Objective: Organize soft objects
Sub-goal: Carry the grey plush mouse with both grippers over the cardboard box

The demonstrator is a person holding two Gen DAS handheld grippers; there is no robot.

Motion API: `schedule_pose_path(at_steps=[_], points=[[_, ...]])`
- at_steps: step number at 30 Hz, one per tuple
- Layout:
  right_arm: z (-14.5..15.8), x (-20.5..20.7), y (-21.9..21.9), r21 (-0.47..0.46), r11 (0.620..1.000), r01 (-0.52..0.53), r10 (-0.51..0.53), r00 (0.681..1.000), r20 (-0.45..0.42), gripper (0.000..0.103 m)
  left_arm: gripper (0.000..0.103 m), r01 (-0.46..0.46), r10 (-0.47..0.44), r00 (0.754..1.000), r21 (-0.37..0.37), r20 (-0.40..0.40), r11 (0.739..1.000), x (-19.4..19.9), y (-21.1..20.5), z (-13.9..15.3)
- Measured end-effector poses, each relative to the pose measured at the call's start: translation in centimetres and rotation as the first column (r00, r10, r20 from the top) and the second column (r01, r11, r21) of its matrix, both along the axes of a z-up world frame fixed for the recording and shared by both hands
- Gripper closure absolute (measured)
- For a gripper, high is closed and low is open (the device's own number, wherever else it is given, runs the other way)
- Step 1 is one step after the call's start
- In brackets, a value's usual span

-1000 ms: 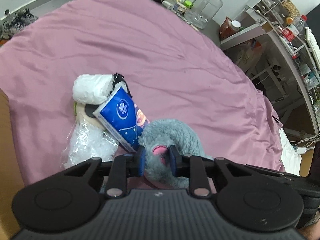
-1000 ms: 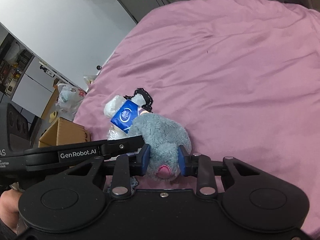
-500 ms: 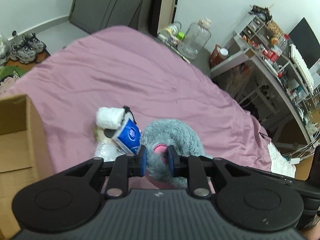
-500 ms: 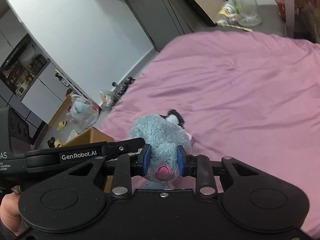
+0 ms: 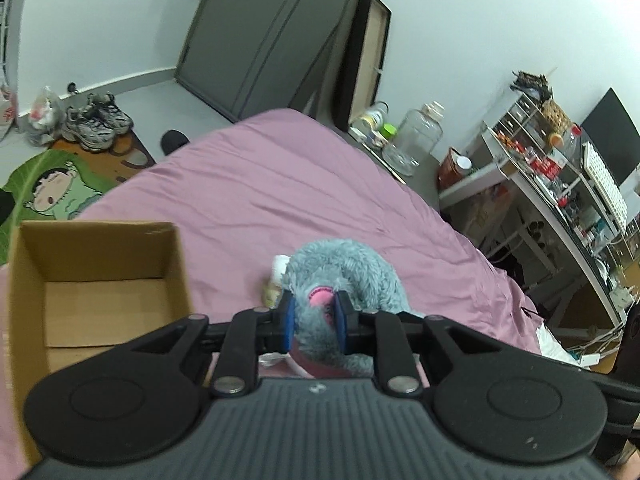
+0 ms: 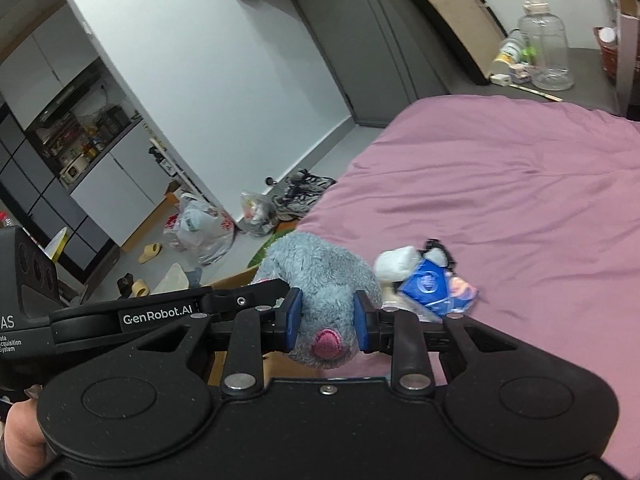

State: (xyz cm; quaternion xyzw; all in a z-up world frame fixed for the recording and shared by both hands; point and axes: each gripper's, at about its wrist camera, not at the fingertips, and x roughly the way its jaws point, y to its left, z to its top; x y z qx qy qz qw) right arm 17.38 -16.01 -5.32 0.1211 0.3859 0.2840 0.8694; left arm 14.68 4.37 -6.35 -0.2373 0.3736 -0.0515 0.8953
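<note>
A grey plush toy (image 5: 340, 272) with pink feet is held in the air by both grippers. My left gripper (image 5: 315, 320) is shut on one pink-footed end. My right gripper (image 6: 325, 320) is shut on the other end of the plush toy (image 6: 320, 280). An open, empty cardboard box (image 5: 96, 280) sits at the left, beside the plush. On the pink bed (image 6: 520, 200) lie a blue tissue pack (image 6: 428, 286) and a white soft roll (image 6: 396, 262); in the left wrist view the plush hides most of that pile.
Sneakers (image 5: 98, 120) and plastic bags (image 6: 204, 226) lie on the floor beyond the bed. A cluttered desk with shelves (image 5: 560, 184) stands to the right of the bed. A clear jar (image 5: 416, 140) stands on a stand at the bed's far end.
Both grippers have lifted the plush toy up off the bed and away from the pile. The cardboard box has come into the left wrist view.
</note>
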Motion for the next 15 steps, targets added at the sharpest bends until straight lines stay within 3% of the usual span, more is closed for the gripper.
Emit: schedule_pose_path(at_steps=[15], points=[[0.6, -1.9, 6.6, 0.008, 0.996, -0.088, 0.088, 0.996, 0.032, 0.076, 0.084, -0.096, 0.096, 0.995, -0.006, 0.027, 0.995, -3.3, 6.5, 0.4]])
